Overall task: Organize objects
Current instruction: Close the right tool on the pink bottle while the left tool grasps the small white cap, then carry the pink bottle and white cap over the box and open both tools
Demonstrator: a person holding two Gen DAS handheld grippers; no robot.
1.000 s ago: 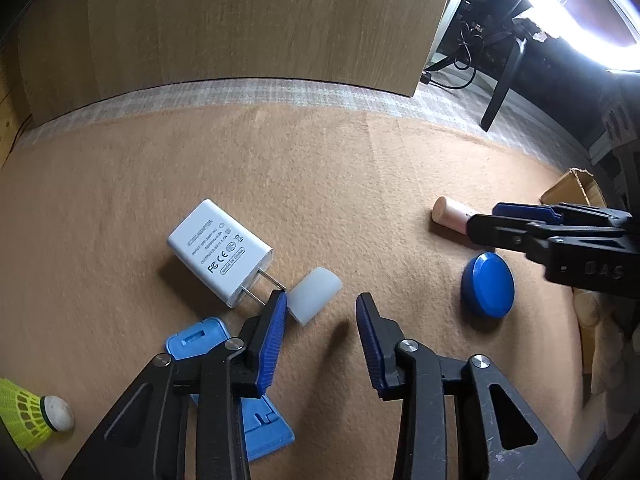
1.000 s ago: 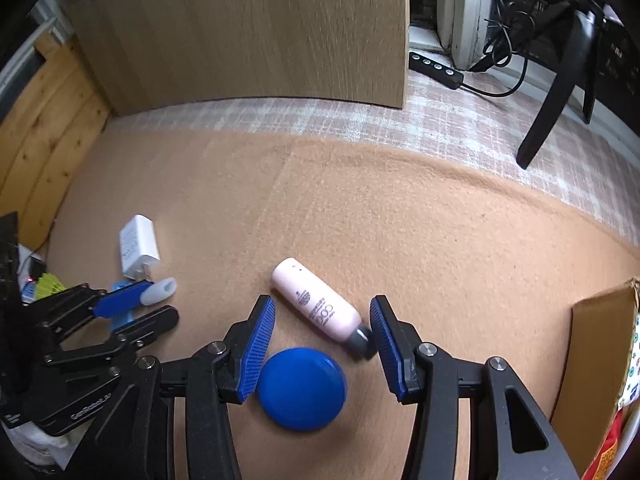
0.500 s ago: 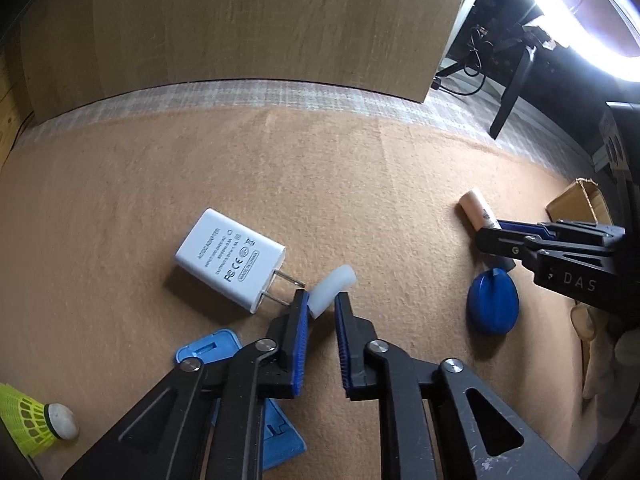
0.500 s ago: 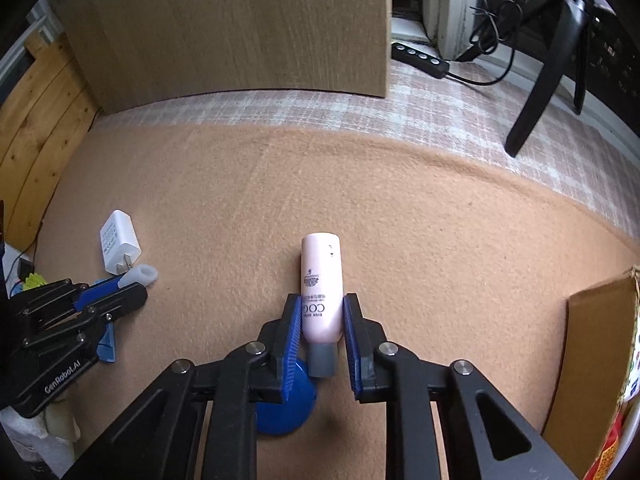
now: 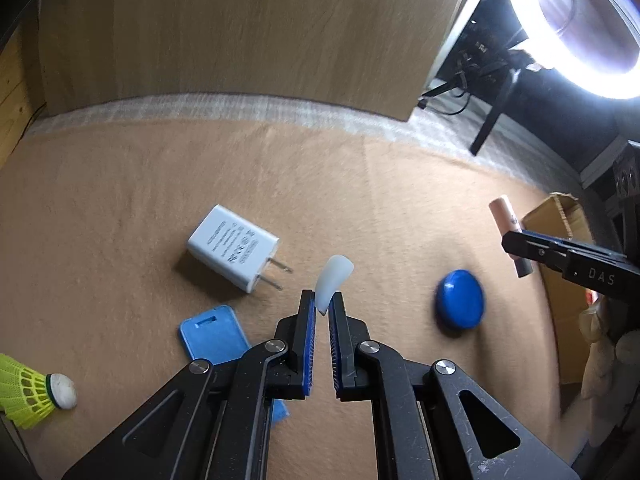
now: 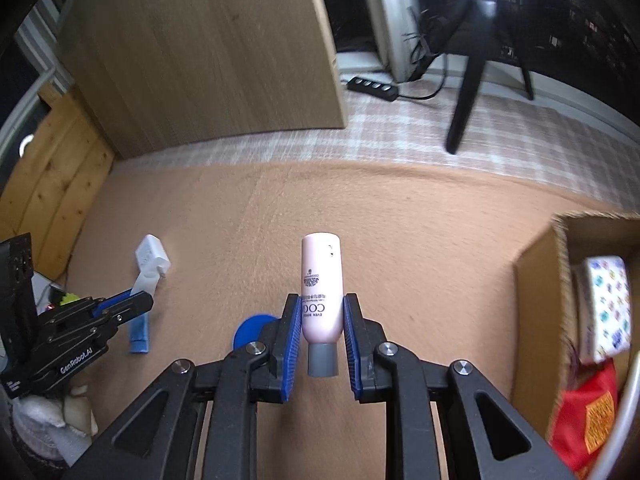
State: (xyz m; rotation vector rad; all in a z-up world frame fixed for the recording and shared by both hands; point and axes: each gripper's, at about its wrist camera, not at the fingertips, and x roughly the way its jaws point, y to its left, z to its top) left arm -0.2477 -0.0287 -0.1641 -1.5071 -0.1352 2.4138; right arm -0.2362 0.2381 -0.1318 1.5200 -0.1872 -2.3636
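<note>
Holding both picks aloft, we clench the left gripper [image 5: 322, 306] on the white cap [image 5: 333, 282] and the right gripper [image 6: 322, 320] on the pink bottle [image 6: 322, 286]. Next, we judge, both go rightward into the cardboard box [image 6: 534, 280].

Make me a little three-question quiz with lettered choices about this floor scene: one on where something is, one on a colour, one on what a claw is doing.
1. Where does the cardboard box stand in the right wrist view?
A. at the right edge
B. at the left edge
C. against the wooden panel

2. What colour is the round lid on the carpet?
A. yellow
B. blue
C. white

3. What is the right gripper doing?
A. standing open over nothing
B. clamped on the charger
C. clamped on the pink bottle

Answers:
1. A: the open box fills the right edge of that view.
2. B: the lid is solid blue; the yellow thing is the shuttlecock.
3. C: the bottle sits between both blue pads, while the charger lies untouched on the carpet.
</note>
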